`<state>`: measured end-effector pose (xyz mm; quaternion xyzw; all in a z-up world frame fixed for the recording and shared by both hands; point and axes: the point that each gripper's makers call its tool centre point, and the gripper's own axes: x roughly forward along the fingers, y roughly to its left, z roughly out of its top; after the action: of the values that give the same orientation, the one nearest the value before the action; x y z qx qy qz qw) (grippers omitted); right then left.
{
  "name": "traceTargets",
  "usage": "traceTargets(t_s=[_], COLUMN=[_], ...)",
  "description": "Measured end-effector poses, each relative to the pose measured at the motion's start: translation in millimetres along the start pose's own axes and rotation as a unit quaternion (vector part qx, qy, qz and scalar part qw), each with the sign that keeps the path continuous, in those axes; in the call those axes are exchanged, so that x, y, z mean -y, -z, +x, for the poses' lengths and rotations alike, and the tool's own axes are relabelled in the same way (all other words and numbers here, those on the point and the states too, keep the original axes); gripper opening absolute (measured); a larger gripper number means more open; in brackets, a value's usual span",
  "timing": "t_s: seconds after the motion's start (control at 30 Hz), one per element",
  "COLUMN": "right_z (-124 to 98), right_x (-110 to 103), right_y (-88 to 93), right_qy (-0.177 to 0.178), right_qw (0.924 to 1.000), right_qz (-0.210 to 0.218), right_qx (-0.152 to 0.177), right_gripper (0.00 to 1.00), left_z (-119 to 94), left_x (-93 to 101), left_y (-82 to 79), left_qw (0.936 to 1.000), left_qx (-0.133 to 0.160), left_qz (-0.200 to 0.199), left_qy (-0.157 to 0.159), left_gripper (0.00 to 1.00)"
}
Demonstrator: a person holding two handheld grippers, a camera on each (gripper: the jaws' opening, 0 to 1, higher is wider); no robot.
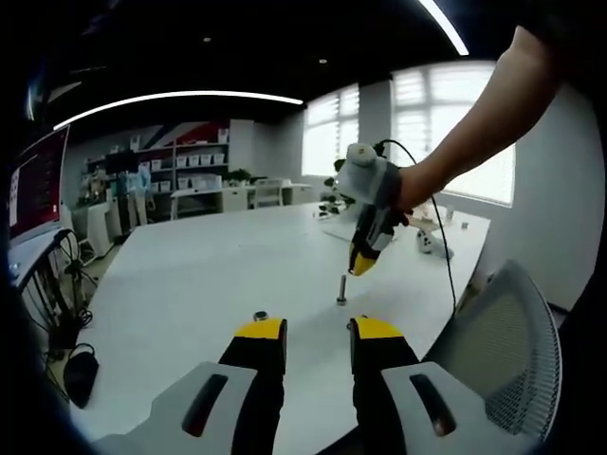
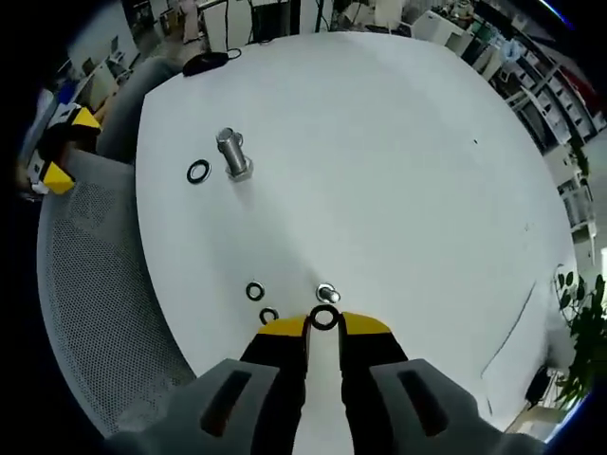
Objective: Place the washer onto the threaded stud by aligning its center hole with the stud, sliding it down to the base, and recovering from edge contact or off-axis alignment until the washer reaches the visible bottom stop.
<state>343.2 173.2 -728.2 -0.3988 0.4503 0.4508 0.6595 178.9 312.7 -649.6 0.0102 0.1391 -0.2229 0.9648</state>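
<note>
Now: right claw (image 2: 323, 323) pinches washer (image 2: 324, 318) | left claw (image 1: 318, 334) parted, holding nothing | stud (image 2: 232, 154) base hard to make out

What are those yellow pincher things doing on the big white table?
A person holds a gripper in each hand. The right gripper has a washer at its tips, low over the table; whether it is pinched yet is hard to tell. A few more washers lie close by, and another washer sits beside the stud, which stands upright with nothing on it. The left gripper hangs open, holding nothing.
</note>
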Motion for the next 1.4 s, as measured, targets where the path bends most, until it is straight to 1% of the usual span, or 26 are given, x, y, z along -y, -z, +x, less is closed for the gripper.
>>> traceTargets(t_s=[0.17,0.33,0.5,0.93,1.07,1.27,1.4], right_z=[6.4,12.8,13.2,24.0,29.9,38.3,44.5], right_x=[0.8,2.2,4.1,2.0,3.0,1.5,0.6], right_y=[-5.0,-2.7,-3.8,0.8,2.9,4.1,6.7], right_qy=[0.0,0.0,0.001,-0.011,-0.015,-0.021,-0.024], right_qw=[1.0,0.9999,0.9999,0.9997,0.9995,0.9992,0.999], right_qz=[-0.002,-0.01,-0.005,0.002,0.002,0.001,0.001], right_qx=[-0.001,-0.013,-0.013,-0.024,-0.027,-0.033,-0.037], right_gripper=[0.14,0.14,0.14,0.14,0.14,0.14,0.14], left_z=[-0.2,-0.2,-0.3,0.0,0.2,0.6,0.8], left_x=[0.5,1.4,0.4,-0.3,-2.7,-2.3,-6.0], left_y=[0.0,0.1,-0.4,-0.8,-1.2,-0.3,0.7], left_qw=[1.0,1.0,1.0,1.0,1.0,0.9999,0.9999], left_qx=[0.0,0.0,0.002,0.003,0.003,0.002,0.0], left_qz=[-0.001,0.002,0.002,0.004,-0.001,0.006,-0.001], left_qy=[0.001,0.003,0.001,-0.003,-0.007,-0.01,-0.015], left_gripper=[0.25,0.25,0.25,0.24,0.24,0.24,0.24])
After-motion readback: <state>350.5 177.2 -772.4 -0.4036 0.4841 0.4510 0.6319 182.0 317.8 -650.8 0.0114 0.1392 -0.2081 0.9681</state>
